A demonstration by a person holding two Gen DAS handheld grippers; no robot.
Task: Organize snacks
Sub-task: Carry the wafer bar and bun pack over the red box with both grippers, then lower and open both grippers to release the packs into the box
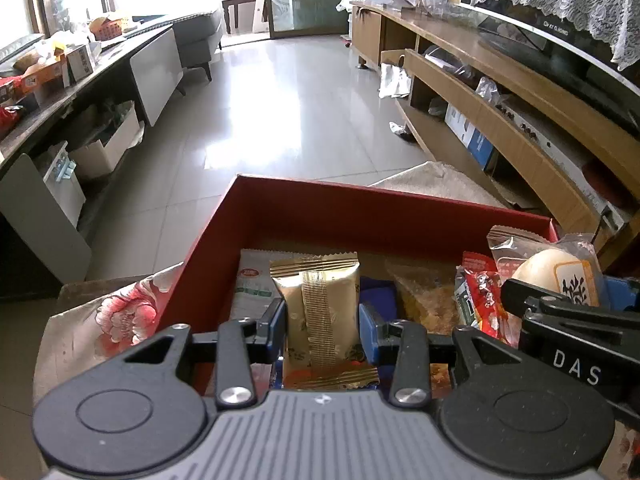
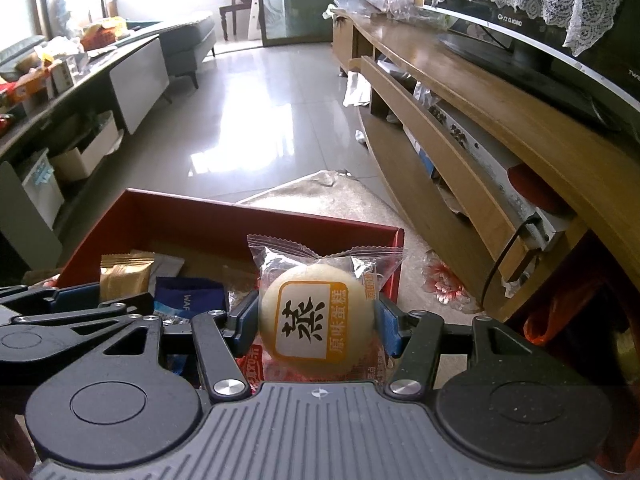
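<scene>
A red cardboard box (image 1: 304, 216) holds several wrapped snacks. My left gripper (image 1: 322, 320) is shut on a gold foil snack packet (image 1: 320, 304), which stands upright over the box's left part. In the right wrist view my right gripper (image 2: 316, 316) is shut on a clear-wrapped round steamed cake (image 2: 308, 320) with an orange label, held over the box's right side near its wall (image 2: 240, 220). The same cake (image 1: 560, 272) and the right gripper's black arm show at the right edge of the left wrist view. The gold packet (image 2: 124, 276) appears at left in the right wrist view.
In the box lie a white-green packet (image 1: 252, 280), a blue wafer packet (image 2: 188, 296), a crumbly yellow snack (image 1: 428, 300) and red wrappers (image 1: 484, 300). The box rests on a flower-print cloth (image 1: 120, 312). A wooden TV cabinet (image 2: 480, 120) runs along the right, a cluttered grey counter (image 1: 80, 80) along the left.
</scene>
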